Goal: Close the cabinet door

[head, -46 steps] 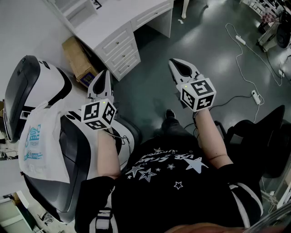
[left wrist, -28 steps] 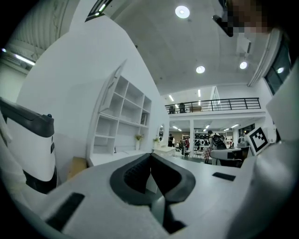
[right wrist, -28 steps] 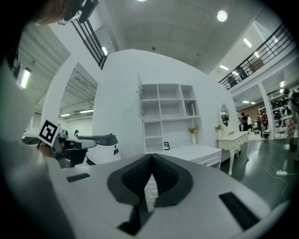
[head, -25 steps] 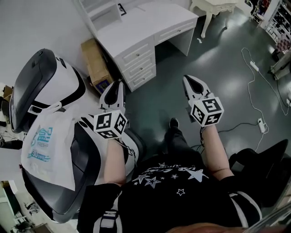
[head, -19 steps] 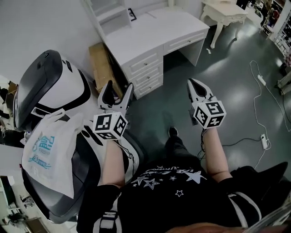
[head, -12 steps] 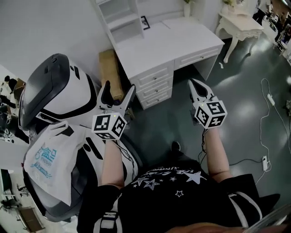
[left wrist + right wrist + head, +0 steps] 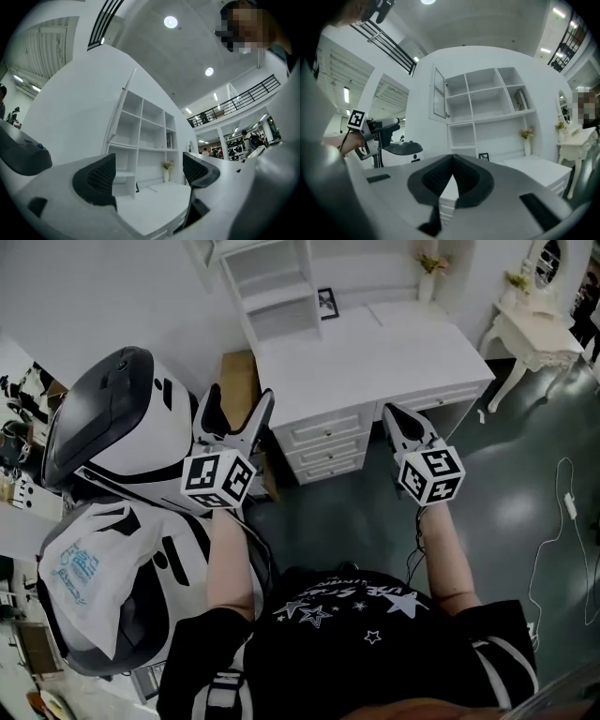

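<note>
A white shelf unit (image 7: 272,287) stands on the back of a white desk (image 7: 375,352) with drawers. Its glass cabinet door (image 7: 439,93) hangs open at the unit's upper left; in the left gripper view the door (image 7: 127,84) shows nearly edge-on. My left gripper (image 7: 236,399) is held in the air short of the desk's left end, jaws wide open with nothing between them (image 7: 147,171). To its right, my right gripper (image 7: 392,413) is shut and empty (image 7: 451,176), over the desk's front edge. Both are far from the door.
A large grey-and-white machine (image 7: 112,427) fills the left, with a white plastic bag (image 7: 84,568) draped on it. A cardboard box (image 7: 239,381) stands between it and the desk. A small white dressing table (image 7: 534,334) is at the right. A cable (image 7: 562,521) lies on the floor.
The left jaws went from shut to wide open. Both grippers were carried forward, and the desk and shelf unit have come from the upper edge nearer to them.
</note>
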